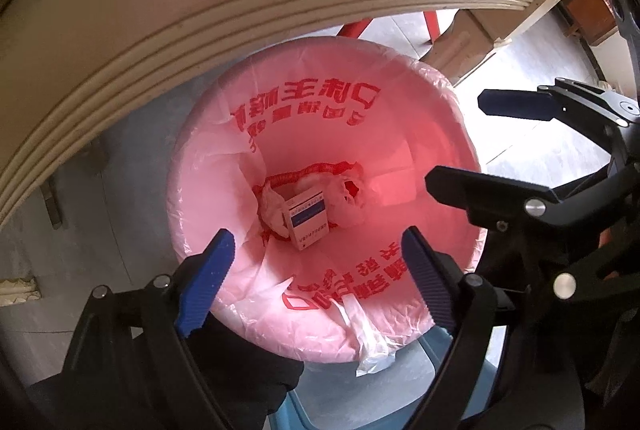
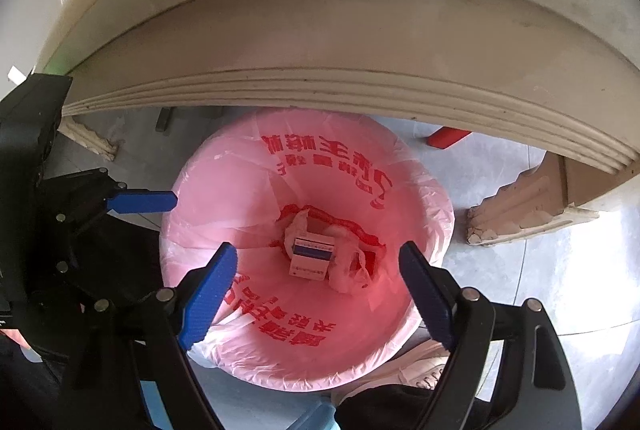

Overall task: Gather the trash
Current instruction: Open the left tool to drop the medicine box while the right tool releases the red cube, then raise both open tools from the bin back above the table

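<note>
Hovering over the pink-lined bin [image 1: 420,133], both tongs [image 1: 316,278] [image 2: 320,294] gape wide, holding nothing.

Not much readable here tbh. The pink bin liner [image 1: 400,133] has big red Chinese characters printed around it, but they show mirrored through the plastic, so I can't make them out. The small white-and-blue box [image 2: 311,257] has print too tiny to read.

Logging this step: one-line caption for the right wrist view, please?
Open right gripper poised over pink-lined bin holding a small box and crumpled bags.
</note>
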`<state>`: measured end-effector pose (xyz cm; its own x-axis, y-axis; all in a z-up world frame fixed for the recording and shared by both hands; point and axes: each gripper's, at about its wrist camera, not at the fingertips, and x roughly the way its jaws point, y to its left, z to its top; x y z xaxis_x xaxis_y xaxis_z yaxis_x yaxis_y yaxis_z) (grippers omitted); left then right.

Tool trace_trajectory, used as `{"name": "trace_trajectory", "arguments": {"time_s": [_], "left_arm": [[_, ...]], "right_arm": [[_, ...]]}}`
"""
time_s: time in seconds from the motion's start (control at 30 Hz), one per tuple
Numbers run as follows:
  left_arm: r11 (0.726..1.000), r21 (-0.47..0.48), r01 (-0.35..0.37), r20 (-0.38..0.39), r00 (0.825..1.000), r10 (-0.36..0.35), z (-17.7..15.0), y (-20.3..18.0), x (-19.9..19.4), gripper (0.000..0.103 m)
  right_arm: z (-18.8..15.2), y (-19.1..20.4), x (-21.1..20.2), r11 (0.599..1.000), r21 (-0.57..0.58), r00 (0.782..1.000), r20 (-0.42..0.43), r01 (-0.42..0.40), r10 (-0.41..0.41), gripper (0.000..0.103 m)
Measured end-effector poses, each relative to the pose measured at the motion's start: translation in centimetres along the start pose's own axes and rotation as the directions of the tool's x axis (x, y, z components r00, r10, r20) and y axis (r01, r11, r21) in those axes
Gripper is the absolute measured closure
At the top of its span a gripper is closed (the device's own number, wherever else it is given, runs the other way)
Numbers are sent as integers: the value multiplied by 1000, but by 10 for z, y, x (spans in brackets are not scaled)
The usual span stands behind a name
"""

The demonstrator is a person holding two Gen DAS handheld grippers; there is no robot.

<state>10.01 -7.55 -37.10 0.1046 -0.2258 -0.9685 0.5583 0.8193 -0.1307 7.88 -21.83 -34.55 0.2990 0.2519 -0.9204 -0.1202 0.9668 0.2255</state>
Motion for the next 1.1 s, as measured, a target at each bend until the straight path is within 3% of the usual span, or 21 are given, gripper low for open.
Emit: {"name": "trace_trajectory", "arguments": {"time_s": [0.27, 0.5, 0.6, 0.73, 0.9, 1.1], "left_arm": [[1000, 8, -18, 29, 999, 18, -2, 0, -15, 19], [996, -6, -90, 77, 993, 90, -8, -1, -44, 19], [990, -57, -128, 110, 985, 134, -12, 2, -72, 19], [980, -58, -189, 174, 965, 196, -14, -4, -114, 19], [981, -92, -169, 226, 956, 186, -11, -1, -169, 19], [976, -183, -120, 249, 955, 164, 17, 23, -231, 18]], "right_arm": [[-2, 7, -13, 1000, -12, 999, 33, 0, 0, 22], [-2, 17, -35, 1000, -22, 997, 81, -1, 3, 22], [-3, 21, -49, 1000, -24, 994, 107, 4, -1, 22], [-4, 19, -77, 999, 19, 988, 150, -43, 40, 22], [2, 20, -131, 1000, 3, 971, 240, -5, 4, 22], [33, 13, -199, 1000, -1, 941, 338, 19, -18, 20]]}}
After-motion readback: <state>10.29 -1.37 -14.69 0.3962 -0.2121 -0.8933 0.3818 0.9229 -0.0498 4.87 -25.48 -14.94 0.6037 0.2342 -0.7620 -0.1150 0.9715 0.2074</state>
